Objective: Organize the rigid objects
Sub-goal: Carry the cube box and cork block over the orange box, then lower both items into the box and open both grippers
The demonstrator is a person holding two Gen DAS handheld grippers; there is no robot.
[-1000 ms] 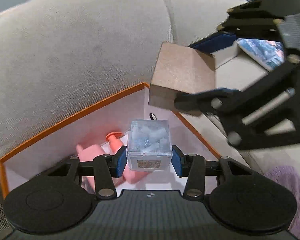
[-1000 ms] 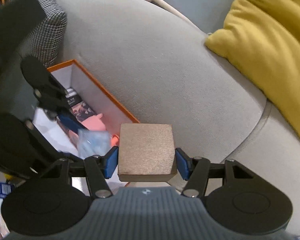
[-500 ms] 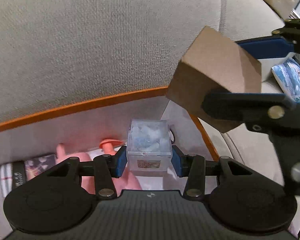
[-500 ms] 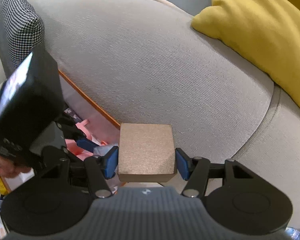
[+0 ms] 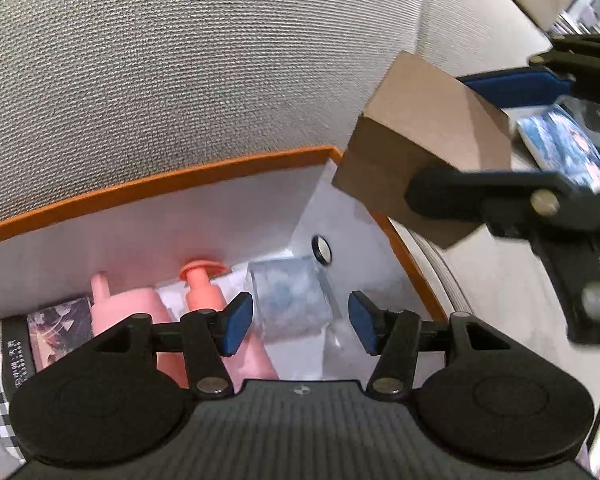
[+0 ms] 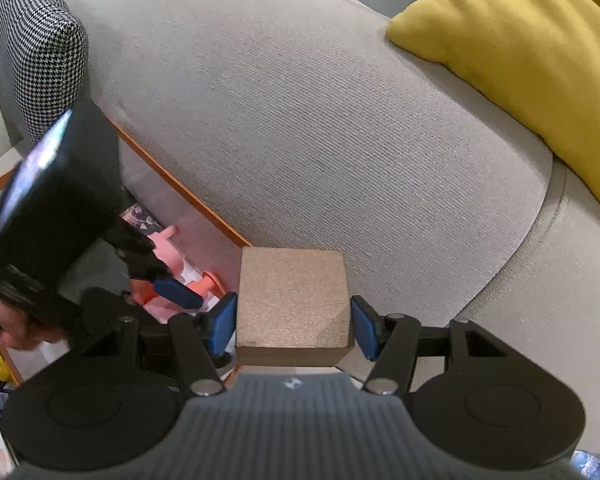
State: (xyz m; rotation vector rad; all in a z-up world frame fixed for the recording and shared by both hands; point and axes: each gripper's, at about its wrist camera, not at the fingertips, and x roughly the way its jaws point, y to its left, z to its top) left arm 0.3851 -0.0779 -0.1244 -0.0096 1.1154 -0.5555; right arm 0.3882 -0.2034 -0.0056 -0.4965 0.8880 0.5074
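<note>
Two tools in play. The left tool (image 5: 300,322) has just been opening: its blue pads stand apart, clear of the clear plastic cube (image 5: 290,298) between them, which sits blurred and tilted down inside the orange-rimmed box (image 5: 152,186), beside a pink pump bottle (image 5: 202,290). Looks released to me. The right tool (image 6: 294,322) is clamped on the brown cube (image 6: 294,298), pads pressed to both its sides. Now the key relation: from the left wrist view the brown cube (image 5: 424,148) hangs above and just outside the box's right corner, over the grey sofa (image 5: 180,60), so it must travel left and down to go in. The right hand is the one carrying it. The right wrist view adds a yellow cushion (image 6: 520,48) and a houndstooth cushion (image 6: 32,60); the clear cube is hidden there.
</note>
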